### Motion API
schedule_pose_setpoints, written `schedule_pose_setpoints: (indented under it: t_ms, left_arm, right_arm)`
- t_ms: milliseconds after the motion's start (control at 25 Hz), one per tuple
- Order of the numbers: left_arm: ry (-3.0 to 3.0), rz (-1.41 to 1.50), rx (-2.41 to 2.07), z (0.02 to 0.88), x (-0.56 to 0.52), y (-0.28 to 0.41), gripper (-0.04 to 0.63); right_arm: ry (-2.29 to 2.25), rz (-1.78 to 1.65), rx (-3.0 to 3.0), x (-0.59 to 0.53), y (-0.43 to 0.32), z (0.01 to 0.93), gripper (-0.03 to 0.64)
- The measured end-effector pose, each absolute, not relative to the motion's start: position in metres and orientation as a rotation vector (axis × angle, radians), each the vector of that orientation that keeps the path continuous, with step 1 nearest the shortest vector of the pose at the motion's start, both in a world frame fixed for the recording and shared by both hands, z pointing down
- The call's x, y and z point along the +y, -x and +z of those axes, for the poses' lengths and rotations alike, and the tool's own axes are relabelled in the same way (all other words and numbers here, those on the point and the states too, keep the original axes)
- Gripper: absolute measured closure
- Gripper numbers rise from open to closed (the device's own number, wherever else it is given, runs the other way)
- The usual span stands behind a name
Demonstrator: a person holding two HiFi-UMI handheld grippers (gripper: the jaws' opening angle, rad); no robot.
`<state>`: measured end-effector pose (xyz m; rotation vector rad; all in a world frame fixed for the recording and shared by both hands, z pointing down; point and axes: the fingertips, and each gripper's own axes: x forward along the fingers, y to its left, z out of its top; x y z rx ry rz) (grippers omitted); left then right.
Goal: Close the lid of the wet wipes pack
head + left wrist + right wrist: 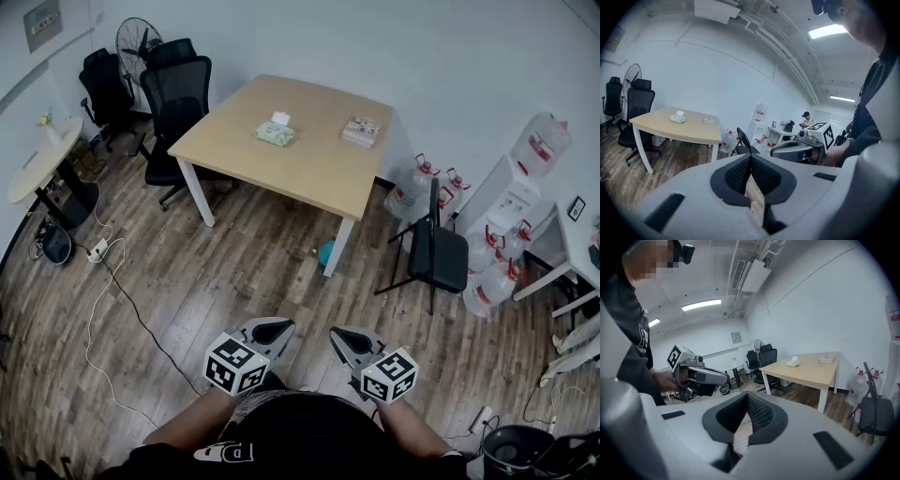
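The green wet wipes pack (276,133) lies on the light wooden table (319,164) far ahead, its white lid standing up. It shows small in the left gripper view (677,118) and in the right gripper view (792,363). My left gripper (272,330) and right gripper (348,340) are held low, close to the person's body, far from the table. Both are shut with nothing between the jaws; the pads meet in the left gripper view (750,158) and the right gripper view (747,398).
A small book (360,130) lies on the table right of the pack. Black office chairs (178,89) stand at the table's left, a folding chair (437,249) and water bottles (412,187) at its right. A cable and power strip (97,251) run over the wooden floor.
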<state>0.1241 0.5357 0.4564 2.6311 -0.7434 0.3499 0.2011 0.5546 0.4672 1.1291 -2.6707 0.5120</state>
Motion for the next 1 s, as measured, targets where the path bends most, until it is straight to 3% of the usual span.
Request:
schedule_pose_setpoints:
  t_ms: [1000]
  left_arm:
    - [-2.606,0.359,-0.766,0.464,0.543,-0.126,0.578]
  right_arm:
    - [-1.173,0.540,-2.691,0.561,-0.207,0.476,0.611]
